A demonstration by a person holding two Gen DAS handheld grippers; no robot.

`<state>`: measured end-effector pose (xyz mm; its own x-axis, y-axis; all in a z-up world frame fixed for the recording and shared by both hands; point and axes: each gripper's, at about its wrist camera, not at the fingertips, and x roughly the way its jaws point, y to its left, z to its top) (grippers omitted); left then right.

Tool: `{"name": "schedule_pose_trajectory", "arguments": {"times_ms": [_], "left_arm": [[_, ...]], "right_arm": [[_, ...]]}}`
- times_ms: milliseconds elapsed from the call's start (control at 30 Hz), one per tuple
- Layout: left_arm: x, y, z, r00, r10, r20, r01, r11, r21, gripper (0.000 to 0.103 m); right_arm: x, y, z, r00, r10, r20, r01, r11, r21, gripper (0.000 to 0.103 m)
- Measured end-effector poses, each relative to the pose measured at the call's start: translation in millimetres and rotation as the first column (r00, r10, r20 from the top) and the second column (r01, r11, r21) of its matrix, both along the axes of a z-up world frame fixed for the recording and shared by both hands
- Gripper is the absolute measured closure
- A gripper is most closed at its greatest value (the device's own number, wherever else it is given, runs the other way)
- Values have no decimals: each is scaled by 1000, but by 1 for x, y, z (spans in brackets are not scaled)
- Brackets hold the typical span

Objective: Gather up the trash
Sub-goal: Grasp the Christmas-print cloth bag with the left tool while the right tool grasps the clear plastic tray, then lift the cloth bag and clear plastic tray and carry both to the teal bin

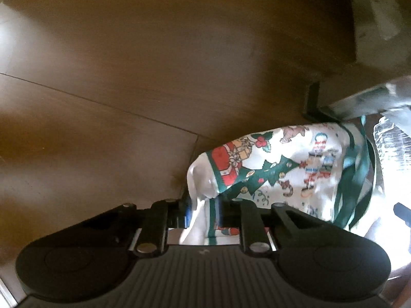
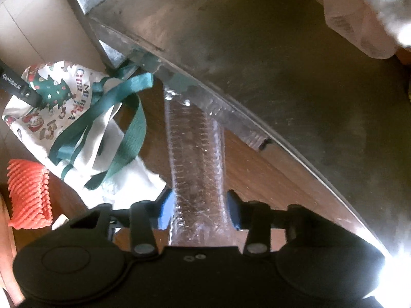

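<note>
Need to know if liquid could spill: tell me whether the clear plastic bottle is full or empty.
Looks empty: the clear plastic bottle, between the right gripper's blue pads, shows the brown floor through its ribbed wall, with no liquid line visible.

The bag (image 1: 287, 164) is soft printed cloth with green woven straps (image 2: 123, 118); the bottle (image 2: 197, 159) is clear ridged plastic; the floor (image 1: 128, 77) is smooth brown wood

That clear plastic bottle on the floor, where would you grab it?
Around its ribbed middle, from straight above. The bottle lies flat, its far end tucked under the glass table edge, so only the near body is free; the right gripper already straddles it.
</note>
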<state>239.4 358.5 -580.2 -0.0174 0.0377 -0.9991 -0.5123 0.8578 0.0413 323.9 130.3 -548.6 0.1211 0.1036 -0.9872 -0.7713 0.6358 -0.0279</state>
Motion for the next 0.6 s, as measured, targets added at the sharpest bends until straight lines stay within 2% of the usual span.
{"name": "schedule_pose_trajectory", "arguments": {"times_ms": [233,433,600], "left_arm": [[-18,-7,36,999,-44,-24,45,998,49,89],[-39,-9,86,998,-57,25,54,993,105,90],[-57,-20,130,995,-60,80,47,987,156,90]], "right_arm": [[-22,-5,30,1000,24,-19,-25,998,-58,69],[-46,-26,77,998,62,-18,-63,997,-53,71],[-67,-43,125,996,82,25,-82,996,-32,72]]}}
